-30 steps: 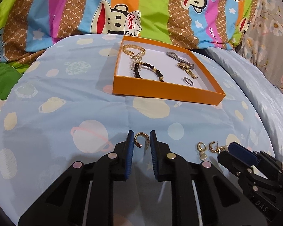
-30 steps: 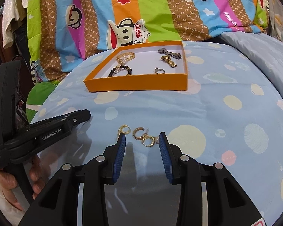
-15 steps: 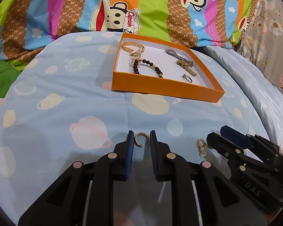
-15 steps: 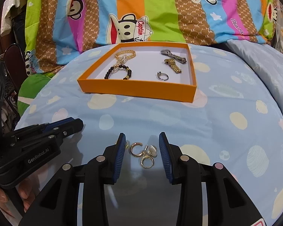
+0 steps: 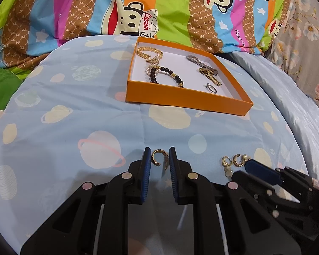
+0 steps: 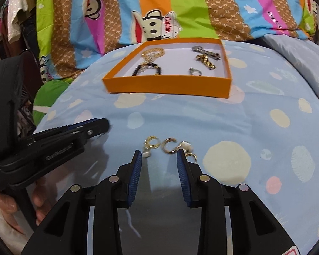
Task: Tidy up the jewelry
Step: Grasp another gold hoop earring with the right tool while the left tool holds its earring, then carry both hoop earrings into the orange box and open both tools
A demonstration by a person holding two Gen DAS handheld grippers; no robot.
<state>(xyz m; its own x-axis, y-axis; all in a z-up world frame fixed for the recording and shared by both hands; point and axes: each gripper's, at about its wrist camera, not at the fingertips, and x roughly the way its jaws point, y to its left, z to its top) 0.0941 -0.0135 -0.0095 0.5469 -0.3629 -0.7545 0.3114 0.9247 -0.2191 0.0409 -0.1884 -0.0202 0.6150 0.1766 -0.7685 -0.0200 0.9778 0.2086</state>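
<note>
Between the left gripper's (image 5: 158,158) blue pads (image 5: 147,159) sits a gold hoop (image 5: 158,156), an open C-shape with a ribbed face and a thin post hanging at one end. The jaws stand narrow and seem to pinch it by its outer curve, low over the sheet (image 5: 59,131). That hold looks thin to me: a curved, hard little ring caught only at its edges could twist or pop out on the way to the box (image 5: 180,98), and on this soft, patterned cloth it would be hard to find again.

Over on the right, the right gripper (image 6: 159,158) is closing, its jaws still fairly narrow, yet nothing is pressed between them. The loose earrings (image 6: 168,145) lie in a cluster just past the tips: gold hoops, one with a pale drop, touching or overlapping each other. One small ring (image 6: 191,156) pokes out beside the right pad. The risk here is plain: closing short of the pile grabs only cloth, or the tips nudge the hoops apart, or two come up hooked together.

Farther back the orange box rests on the sheet, already holding bracelets (image 5: 157,63), a watch-like chain (image 5: 209,75) and a silver ring (image 5: 211,88). A person's hand (image 6: 8,210) shows at the lower left edge.
</note>
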